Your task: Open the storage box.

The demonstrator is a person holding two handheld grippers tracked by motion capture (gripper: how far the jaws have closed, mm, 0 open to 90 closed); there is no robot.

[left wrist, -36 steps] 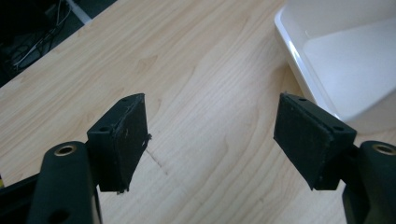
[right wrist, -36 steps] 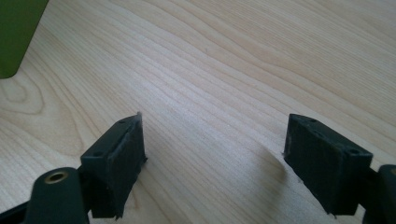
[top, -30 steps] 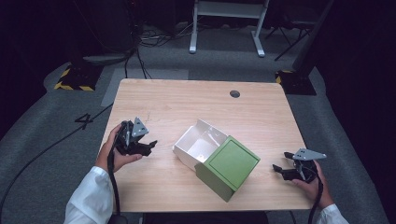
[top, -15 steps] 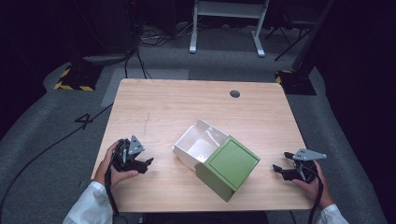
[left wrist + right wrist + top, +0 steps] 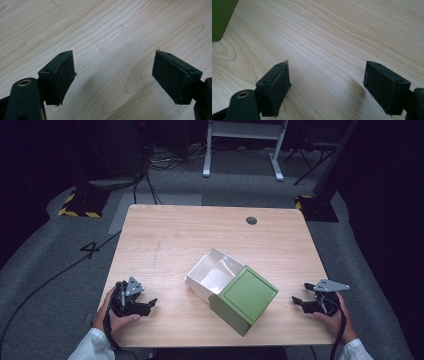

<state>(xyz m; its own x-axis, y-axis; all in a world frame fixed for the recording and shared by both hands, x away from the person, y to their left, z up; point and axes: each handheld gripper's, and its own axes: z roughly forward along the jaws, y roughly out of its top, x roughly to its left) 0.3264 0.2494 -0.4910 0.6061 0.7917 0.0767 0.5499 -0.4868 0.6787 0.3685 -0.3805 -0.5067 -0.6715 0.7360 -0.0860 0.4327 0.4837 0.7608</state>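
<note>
Two tools: one in each hand, both low over the near edge of the desk [image 5: 190, 232], well apart from each other.
Left tool [image 5: 142, 304]: held at the near left corner of the desk, jaws pointing right toward the box; grey three-cornered plate on top.
Left tool state: jaws spread wide, nothing between them; in the left gripper view [image 5: 113, 77] bare wood grain shows across the whole gap.
Left hand [image 5: 112, 312]: wrapped around the tool body, white sleeve [image 5: 92, 347] at the bottom edge.
Right tool [image 5: 301, 295]: held at the near right edge of the desk, jaws pointing left toward the box; grey plate on top, cable trailing back along the forearm.
Right tool state: jaws spread wide, gripping nothing; in the right gripper view [image 5: 325, 86] plain desk surface lies between the pads.
Right hand [image 5: 332, 317]: closed around the tool body.
White box [image 5: 212, 272]: open, set at an angle near the desk centre, interior looks empty.
Green lid [image 5: 245, 297]: tilted, leaning against the near right side of the white box, lower corner near the front edge of the desk; between the two tools, touched by neither. A green corner [image 5: 222, 18] shows at the top left of the right gripper view.
Desk: light wood, dark round grommet hole [image 5: 251, 220] near the far edge.
Floor [image 5: 65, 265]: grey carpet with a marked "4", black cables, yellow-black striped tape [image 5: 77, 212] at far left.
</note>
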